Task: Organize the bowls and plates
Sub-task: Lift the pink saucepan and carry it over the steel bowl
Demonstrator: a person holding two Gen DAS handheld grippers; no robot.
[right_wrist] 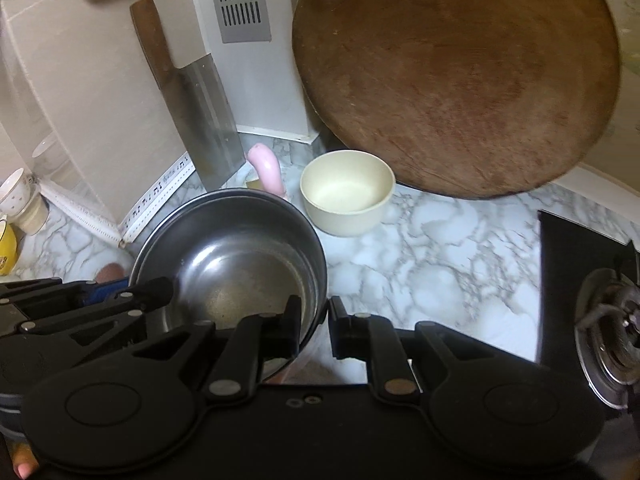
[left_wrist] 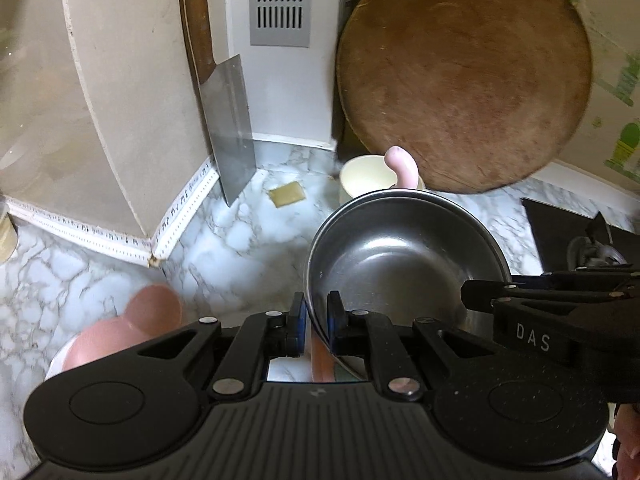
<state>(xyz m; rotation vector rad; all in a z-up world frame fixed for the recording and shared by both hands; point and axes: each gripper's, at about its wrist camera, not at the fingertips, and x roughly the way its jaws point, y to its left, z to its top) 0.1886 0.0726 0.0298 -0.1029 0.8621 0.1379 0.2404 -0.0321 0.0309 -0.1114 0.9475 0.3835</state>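
Left hand-held gripper (left_wrist: pixel 317 320) clamped on steel bowl (left_wrist: pixel 400 264) rim, right hand-held gripper (right_wrist: pixel 314 320) marked "DAS" likewise

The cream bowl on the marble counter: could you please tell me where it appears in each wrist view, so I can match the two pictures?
Left wrist view: the cream bowl sits right of centre, partly hidden behind the steel bowl's far rim.
Right wrist view: it stands in full view at centre, right of the steel bowl.
Shared landmark: the round wooden cutting board leaning directly behind it.
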